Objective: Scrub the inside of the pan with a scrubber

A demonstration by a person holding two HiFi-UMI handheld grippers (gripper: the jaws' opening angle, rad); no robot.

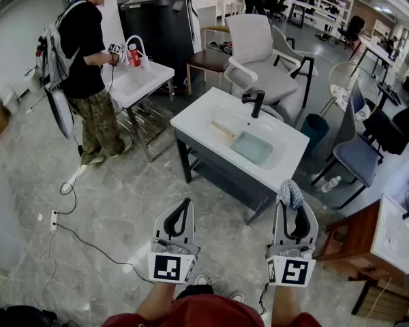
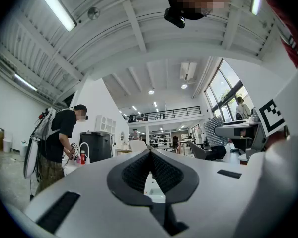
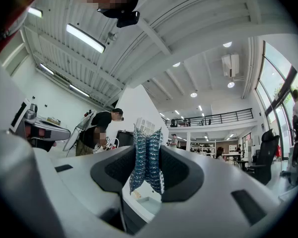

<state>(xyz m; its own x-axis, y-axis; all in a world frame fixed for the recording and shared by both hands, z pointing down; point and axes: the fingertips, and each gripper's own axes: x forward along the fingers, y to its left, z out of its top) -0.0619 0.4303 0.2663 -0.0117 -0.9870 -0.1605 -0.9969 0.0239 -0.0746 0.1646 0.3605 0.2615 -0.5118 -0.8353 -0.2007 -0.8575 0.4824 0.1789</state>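
— What is the left gripper (image 1: 185, 204) doing?

— Clenched on nothing. In the left gripper view (image 2: 150, 153) its two tips meet, and only the hollow behind them stays open; the sink shows through that hollow.

— And the right gripper (image 1: 289, 200)?

— Grasping the scrubber (image 1: 290, 191). In the right gripper view (image 3: 147, 150) the pads press it from both sides. The scrubber (image 3: 146, 162) is a blue-silver mesh wad, squeezed narrow, standing upright with its long axis along the jaws and its frayed top poking past the tips.

— Where are both held?

— Side by side over the floor (image 1: 109, 203), tips aimed at the sink (image 1: 191, 122), well apart from it.

— The pan?

— The pan (image 1: 252, 148) lies low in the sink's basin, below the black faucet (image 1: 254, 101). Its pale teal, squarish body sits toward the right end, mouth up. The wooden handle (image 1: 223, 129) points to the upper left in the head view, so the long axis runs slantwise along the length of the sink.

— Does either gripper touch it?

— No. Both are well short of it.
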